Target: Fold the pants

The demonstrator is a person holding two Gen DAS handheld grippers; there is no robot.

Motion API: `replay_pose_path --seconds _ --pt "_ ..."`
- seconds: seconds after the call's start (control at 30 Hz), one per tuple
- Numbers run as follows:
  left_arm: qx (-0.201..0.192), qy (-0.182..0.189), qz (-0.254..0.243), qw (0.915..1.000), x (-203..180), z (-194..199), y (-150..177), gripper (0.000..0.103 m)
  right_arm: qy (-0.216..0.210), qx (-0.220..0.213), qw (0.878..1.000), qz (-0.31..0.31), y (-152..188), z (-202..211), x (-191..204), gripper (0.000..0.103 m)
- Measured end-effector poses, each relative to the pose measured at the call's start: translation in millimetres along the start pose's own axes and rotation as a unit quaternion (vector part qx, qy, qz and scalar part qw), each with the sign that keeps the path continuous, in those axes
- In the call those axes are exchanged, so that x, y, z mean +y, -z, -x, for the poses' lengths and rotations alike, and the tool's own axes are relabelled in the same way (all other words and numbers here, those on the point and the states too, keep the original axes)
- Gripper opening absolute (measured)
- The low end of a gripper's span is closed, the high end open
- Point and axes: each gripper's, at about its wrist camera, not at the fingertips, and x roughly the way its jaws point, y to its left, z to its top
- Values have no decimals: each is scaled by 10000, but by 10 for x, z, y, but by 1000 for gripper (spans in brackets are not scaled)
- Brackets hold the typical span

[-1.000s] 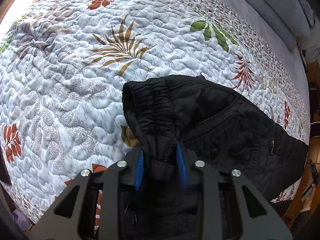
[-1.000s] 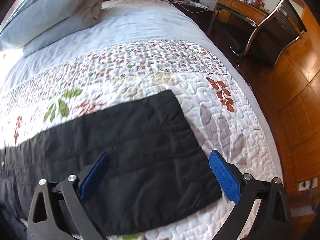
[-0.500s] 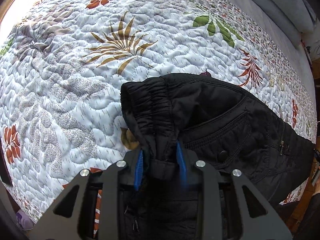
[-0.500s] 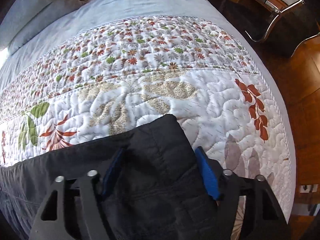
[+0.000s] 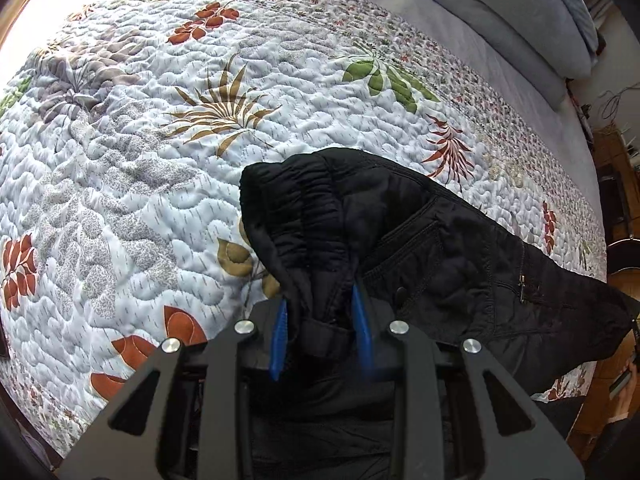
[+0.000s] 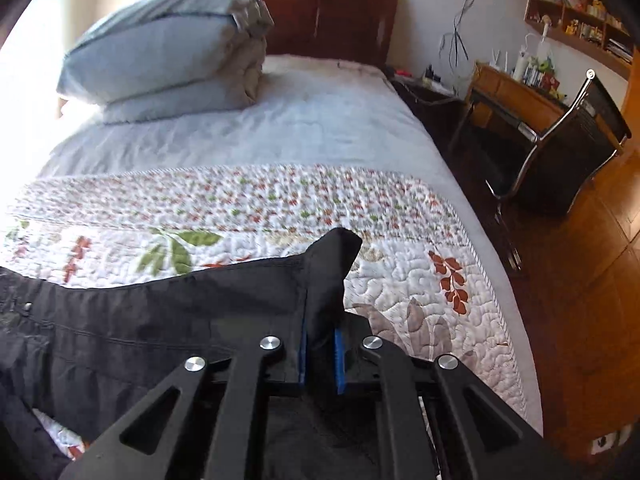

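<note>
Black quilted pants lie across a floral quilt on a bed. My left gripper is shut on the elastic waistband end, which bunches up between the blue pads. In the right wrist view my right gripper is shut on the leg-hem end of the pants, and the hem corner stands lifted above the quilt. The fabric stretches between the two grippers.
A folded blue-grey duvet with pillow sits by the wooden headboard. The bed's right edge drops to a wooden floor. A desk and an office chair stand to the right.
My right gripper came down over the leg hem, shut on it and lifted it off the quilt. My left gripper stayed shut on the waistband, shifting slightly.
</note>
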Motion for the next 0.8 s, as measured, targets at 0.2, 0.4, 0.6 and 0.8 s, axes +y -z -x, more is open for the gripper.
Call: replay_pose_path --seconds 0.2,0.4,0.6,0.8 --pt "-199 633 -47 9978 -72 174 303 28 -566 -995 9930 -289 648 1185 -2 9" --pt "-327 1144 -153 9928 -47 383 735 29 -707 -1277 9820 -1201 1615 1716 -311 9" --pt "-359 1458 -53 9886 134 519 1130 30 -802 -1022 9668 -2200 2575 1759 -510 9" --pt "-445 1774 101 9831 362 639 1394 31 -846 -808 9387 -3241 3312 1726 -663 9"
